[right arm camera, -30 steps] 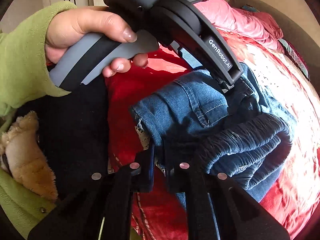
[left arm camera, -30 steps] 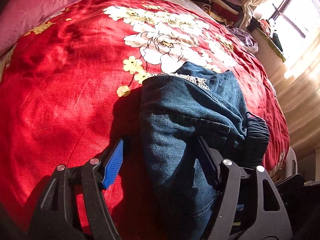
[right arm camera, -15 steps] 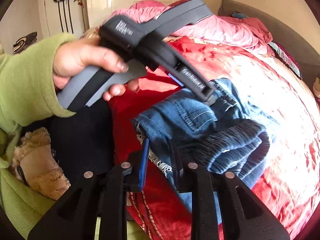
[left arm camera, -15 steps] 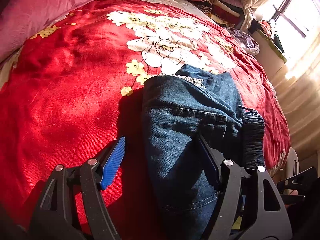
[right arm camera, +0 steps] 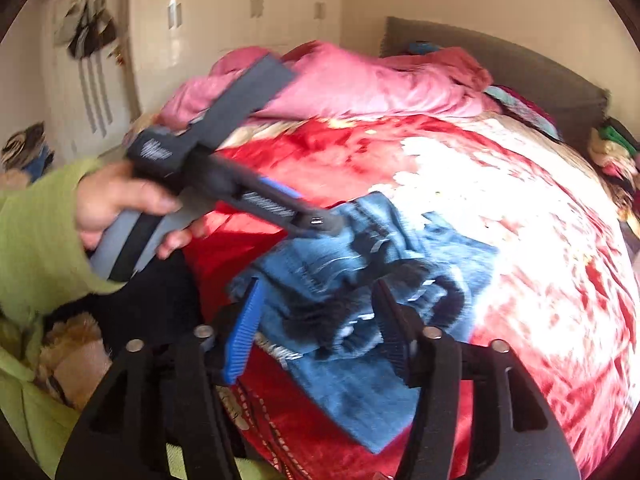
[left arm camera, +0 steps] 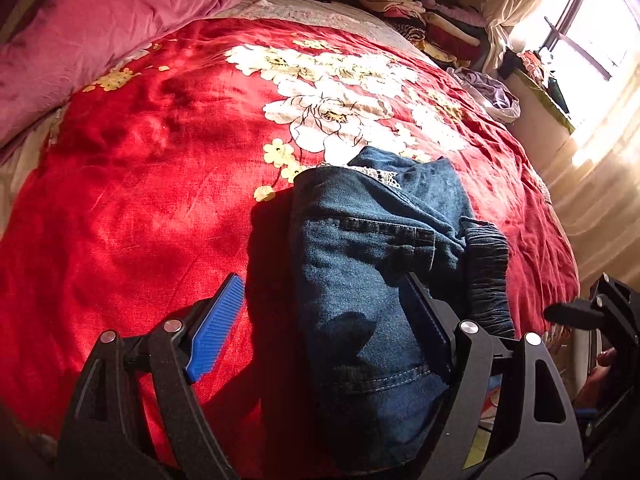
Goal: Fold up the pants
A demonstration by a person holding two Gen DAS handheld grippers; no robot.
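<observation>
The blue jeans [left arm camera: 360, 280] lie in a folded bundle on the red flowered bedspread [left arm camera: 140, 184], dark elastic waistband [left arm camera: 486, 276] on the right side. My left gripper [left arm camera: 320, 320] hovers over them with its jaws opening; its blue pad [left arm camera: 216, 328] is off the cloth over the bedspread, and neither pad presses. In the right wrist view the jeans [right arm camera: 360, 280] lie below my right gripper [right arm camera: 318, 328], whose jaws are opening with nothing pinched. A hand in a green sleeve [right arm camera: 40, 232] holds the left gripper [right arm camera: 320, 222] over the bundle's far edge.
A pink duvet [left arm camera: 100, 28] is heaped at the head of the bed. Folded clothes [left arm camera: 420, 12] are stacked at the far corner by the window [left arm camera: 592, 40]. The bed edge falls off right of the jeans. A furry brown thing [right arm camera: 72, 352] lies beside the person's dark clothing.
My right gripper went from shut on the waistband to open and lifted away; the waistband now rests on the bundle. The left gripper rose a little and its jaws widened.
</observation>
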